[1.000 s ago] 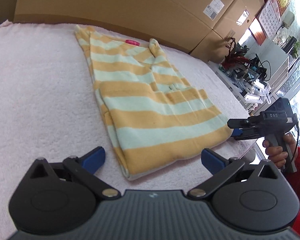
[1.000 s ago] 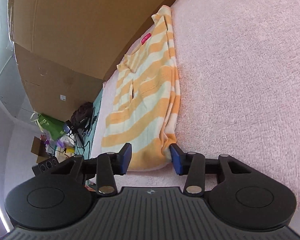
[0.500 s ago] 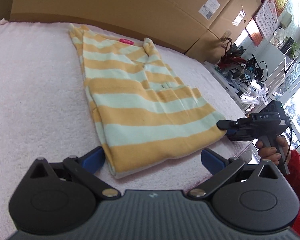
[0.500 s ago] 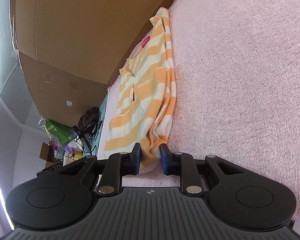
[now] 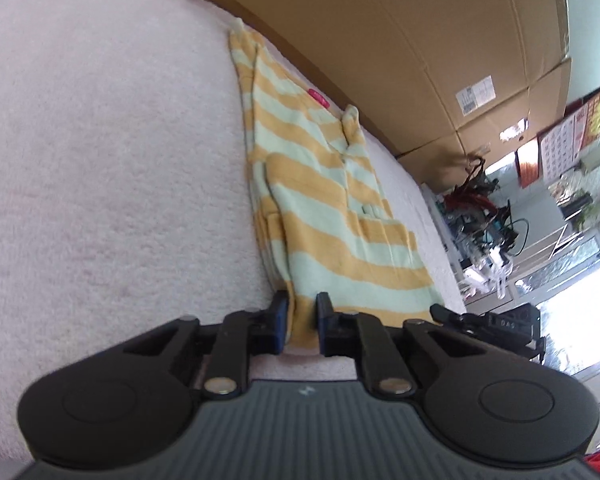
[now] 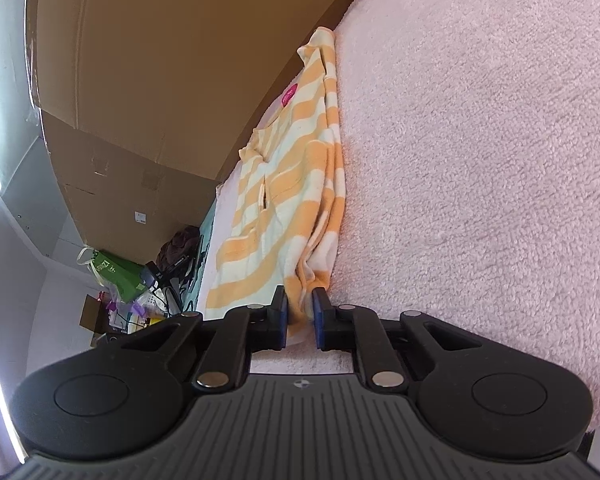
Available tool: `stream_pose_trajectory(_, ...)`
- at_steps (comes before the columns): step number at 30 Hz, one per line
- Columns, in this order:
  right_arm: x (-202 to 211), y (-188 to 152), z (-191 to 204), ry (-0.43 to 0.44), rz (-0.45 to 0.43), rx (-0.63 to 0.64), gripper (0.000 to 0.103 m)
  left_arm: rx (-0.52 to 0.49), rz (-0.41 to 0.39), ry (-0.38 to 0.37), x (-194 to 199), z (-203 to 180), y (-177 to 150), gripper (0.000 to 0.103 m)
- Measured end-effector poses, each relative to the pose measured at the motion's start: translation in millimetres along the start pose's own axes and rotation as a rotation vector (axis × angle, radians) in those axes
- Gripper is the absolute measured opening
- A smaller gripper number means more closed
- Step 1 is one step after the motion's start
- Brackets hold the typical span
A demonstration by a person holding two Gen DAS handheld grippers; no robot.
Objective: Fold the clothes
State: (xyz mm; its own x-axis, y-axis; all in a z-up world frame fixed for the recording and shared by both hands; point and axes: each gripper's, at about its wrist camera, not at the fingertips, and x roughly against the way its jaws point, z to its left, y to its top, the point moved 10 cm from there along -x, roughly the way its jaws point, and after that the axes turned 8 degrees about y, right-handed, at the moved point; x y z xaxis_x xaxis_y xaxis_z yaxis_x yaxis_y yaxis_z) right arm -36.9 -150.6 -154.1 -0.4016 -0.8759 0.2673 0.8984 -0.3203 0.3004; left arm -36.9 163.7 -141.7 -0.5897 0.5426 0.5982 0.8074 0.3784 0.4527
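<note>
**Striped shirt pinched at both near hem corners**

Striped shirt [image 5: 320, 216] lies lengthwise on the pink tabletop [image 5: 100, 160], collar end toward the cardboard boxes [image 5: 380, 40]. The left gripper [image 5: 302, 320] and right gripper [image 6: 300, 316] each have their fingers nearly closed on a hem corner, seemingly to carry the hem toward the collar. Beside the shirt away from the boxes, the tabletop is bare; the boxes crowd its far end.
</note>
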Motion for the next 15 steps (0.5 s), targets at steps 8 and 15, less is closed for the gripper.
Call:
stream_pose_trajectory(8,1,4,8,0.029,-0.006,-0.055,0.013,0.039,-0.062,-0.042,22,-22,16,0.005)
stream_pose_trajectory(15,-1,31,30,0.131,-0.046,-0.104,0.013,0.094,-0.102,-0.082,30,-37,46,0.004)
